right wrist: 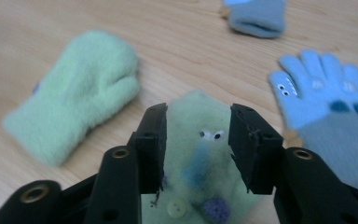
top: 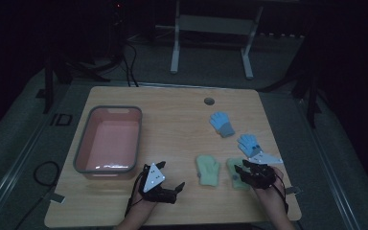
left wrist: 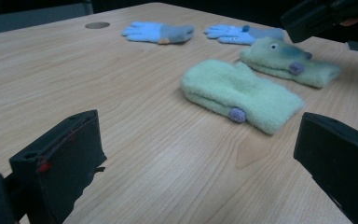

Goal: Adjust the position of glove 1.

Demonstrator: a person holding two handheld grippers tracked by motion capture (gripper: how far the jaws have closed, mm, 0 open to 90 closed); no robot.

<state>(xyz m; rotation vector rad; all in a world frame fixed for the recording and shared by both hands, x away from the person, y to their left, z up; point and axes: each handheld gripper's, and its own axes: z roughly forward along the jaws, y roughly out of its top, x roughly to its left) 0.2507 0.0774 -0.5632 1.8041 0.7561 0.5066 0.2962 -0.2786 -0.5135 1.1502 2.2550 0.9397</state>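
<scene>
Right of the pink basin (top: 108,139) | your right gripper (right wrist: 196,135) part-open over the green mitten (right wrist: 200,154), gripping nothing | risk: pads snag fleece, dragging it.

The room is dim, its far side nearly black. A pale wooden worktop (top: 172,103) stands on grey floor (top: 211,67). Beyond it are a white metal frame (top: 213,28) and dark cables (top: 127,62).

Green mitten (right wrist: 200,163) cuff cut off, plain mitten (right wrist: 74,105) blurred
</scene>
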